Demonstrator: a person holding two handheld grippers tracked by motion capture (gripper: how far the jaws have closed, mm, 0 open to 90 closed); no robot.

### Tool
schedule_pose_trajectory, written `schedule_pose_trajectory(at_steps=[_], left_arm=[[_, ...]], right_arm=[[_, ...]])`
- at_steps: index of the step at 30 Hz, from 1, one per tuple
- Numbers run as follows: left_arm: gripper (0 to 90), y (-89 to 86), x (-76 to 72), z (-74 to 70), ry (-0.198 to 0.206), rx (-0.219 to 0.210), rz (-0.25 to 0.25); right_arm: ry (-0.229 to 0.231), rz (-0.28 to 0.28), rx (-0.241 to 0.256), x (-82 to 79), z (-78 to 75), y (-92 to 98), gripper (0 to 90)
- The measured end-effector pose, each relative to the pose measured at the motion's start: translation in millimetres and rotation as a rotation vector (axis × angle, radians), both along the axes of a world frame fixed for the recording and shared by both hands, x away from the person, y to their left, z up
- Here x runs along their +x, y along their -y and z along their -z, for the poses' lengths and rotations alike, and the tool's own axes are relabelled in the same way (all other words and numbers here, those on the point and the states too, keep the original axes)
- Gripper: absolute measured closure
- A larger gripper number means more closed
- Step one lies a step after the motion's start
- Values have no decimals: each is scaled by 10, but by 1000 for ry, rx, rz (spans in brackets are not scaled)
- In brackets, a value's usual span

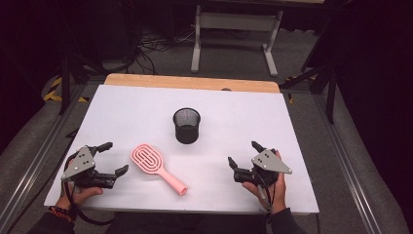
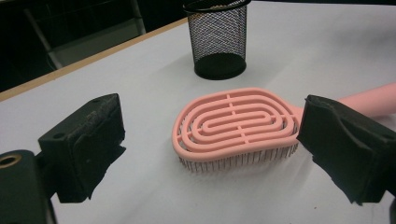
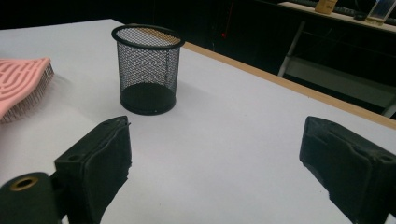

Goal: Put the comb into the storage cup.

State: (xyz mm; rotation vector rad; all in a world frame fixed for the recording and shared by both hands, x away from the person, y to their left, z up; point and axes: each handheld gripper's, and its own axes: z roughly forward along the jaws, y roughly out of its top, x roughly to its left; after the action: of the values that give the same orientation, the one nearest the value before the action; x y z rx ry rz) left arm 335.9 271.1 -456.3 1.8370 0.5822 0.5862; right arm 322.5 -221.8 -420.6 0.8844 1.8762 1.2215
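Pink hairbrush (image 2: 236, 123) between spread jaws.

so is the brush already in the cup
No, the brush lies bristles down on the table, apart from the cup, which stands upright beyond it.

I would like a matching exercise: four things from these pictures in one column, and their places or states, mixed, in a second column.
1. pink hairbrush
2. black mesh cup
3. left gripper
4. right gripper

a. upright, empty, mid-table
b. jaws open, beside the brush head
c. lying bristles down
d. jaws open, near the table's right front corner

Pairs: 1-c, 2-a, 3-b, 4-d
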Motion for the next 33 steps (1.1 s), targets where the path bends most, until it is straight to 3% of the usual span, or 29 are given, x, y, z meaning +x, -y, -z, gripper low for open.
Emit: schedule_pose_trajectory(at_steps=[15, 20, 23, 33], left_arm=[[73, 5, -4, 14, -1, 5, 9], [76, 8, -18, 11, 17, 13, -3], [84, 17, -12, 17, 11, 21, 3], [87, 21, -5, 31, 6, 23, -5]], right_arm=[[-19, -32, 2, 21, 21, 0, 110], [-62, -62, -29, 56, 17, -60, 71], [-111, -79, -42, 102, 19, -118, 63], [-114, -100, -62, 120, -22, -260, 67]])
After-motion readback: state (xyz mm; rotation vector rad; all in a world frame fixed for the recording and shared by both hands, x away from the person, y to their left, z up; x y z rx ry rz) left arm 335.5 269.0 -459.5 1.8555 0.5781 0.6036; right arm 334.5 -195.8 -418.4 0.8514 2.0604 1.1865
